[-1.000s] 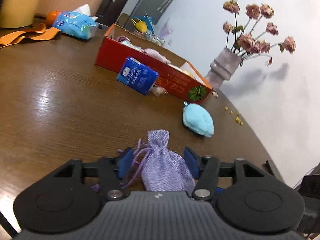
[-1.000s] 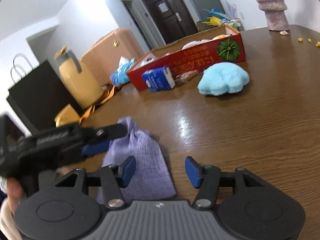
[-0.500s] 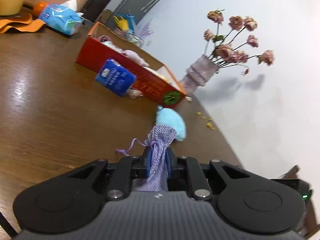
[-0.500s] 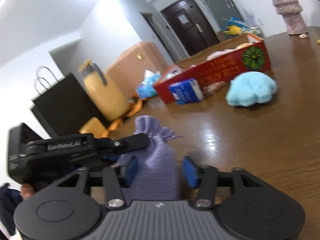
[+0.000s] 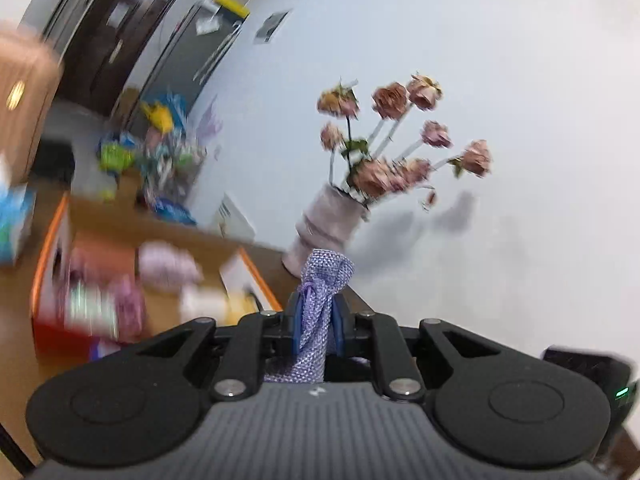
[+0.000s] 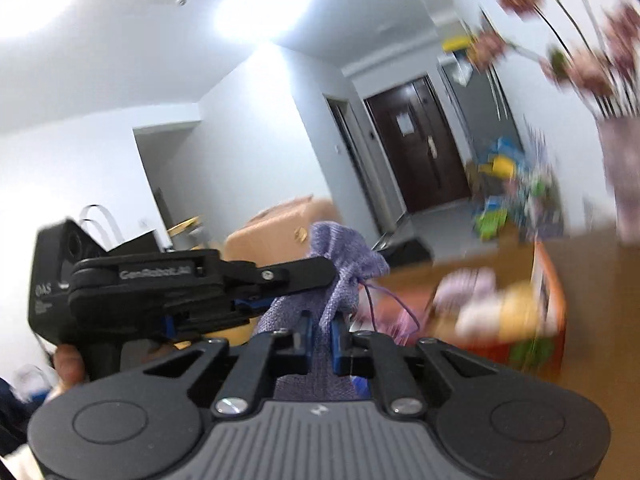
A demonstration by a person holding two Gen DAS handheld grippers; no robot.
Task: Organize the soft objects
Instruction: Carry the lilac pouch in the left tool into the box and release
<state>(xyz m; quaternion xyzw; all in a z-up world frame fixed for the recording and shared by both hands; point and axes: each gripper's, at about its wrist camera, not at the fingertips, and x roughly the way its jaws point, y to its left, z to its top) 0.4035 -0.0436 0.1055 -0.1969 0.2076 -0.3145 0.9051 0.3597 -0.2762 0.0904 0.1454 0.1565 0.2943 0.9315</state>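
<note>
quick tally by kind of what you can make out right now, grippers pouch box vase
Grippers: 2, the left gripper and the right gripper, both shut on the pouch
Purple drawstring pouch: 1
Red box, open top, with blurred soft things inside, too smeared to count: 1
Vase of dried flowers: 1
Total: 5

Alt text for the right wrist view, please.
The right tool is shut on a purple mesh pouch, which the left tool also grips from the left. Behind, blurred: an open red box holding soft items.
</note>
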